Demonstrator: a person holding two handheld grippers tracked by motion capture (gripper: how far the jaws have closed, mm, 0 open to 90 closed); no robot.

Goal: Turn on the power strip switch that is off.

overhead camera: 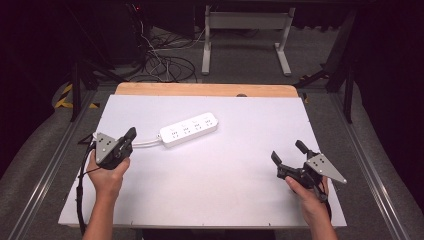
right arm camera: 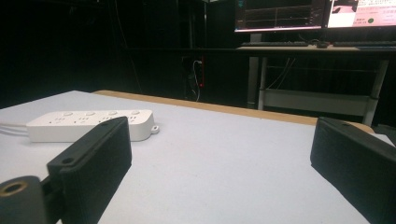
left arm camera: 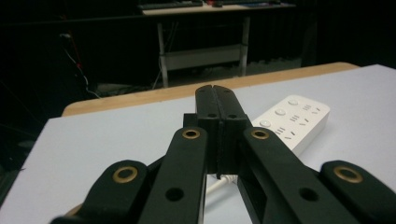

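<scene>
A white power strip [overhead camera: 189, 130] lies flat on the white tabletop [overhead camera: 215, 190], just ahead of the left tool [overhead camera: 131, 135] and slightly to its right, its white cord [overhead camera: 146, 144] trailing back past the tool's tip. In the left gripper view the strip [left arm camera: 292, 122] sits right behind the closed tips, with the cord [left arm camera: 219, 183] passing under them. The left tool's jaws are pressed flat together with nothing visible between them, hovering near the strip's cord end but, as far as the frames show, not gripping it. The right tool [overhead camera: 287, 159] is well apart from the strip, off to the strip's far side, its jaws spread wide and empty; from the right gripper view the strip [right arm camera: 88, 124] lies ahead and to the left across bare tabletop.

The work in hand appears to be reaching for the power strip. To do it well, the left tool would likely need to part its jaws before closing in, then take the strip across its narrow width near the cord end, keeping the cord out from between the jaws. The right tool, already open, looks best placed to come in toward the free end and steady it, so the light casing does not slide on the smooth surface.
</scene>
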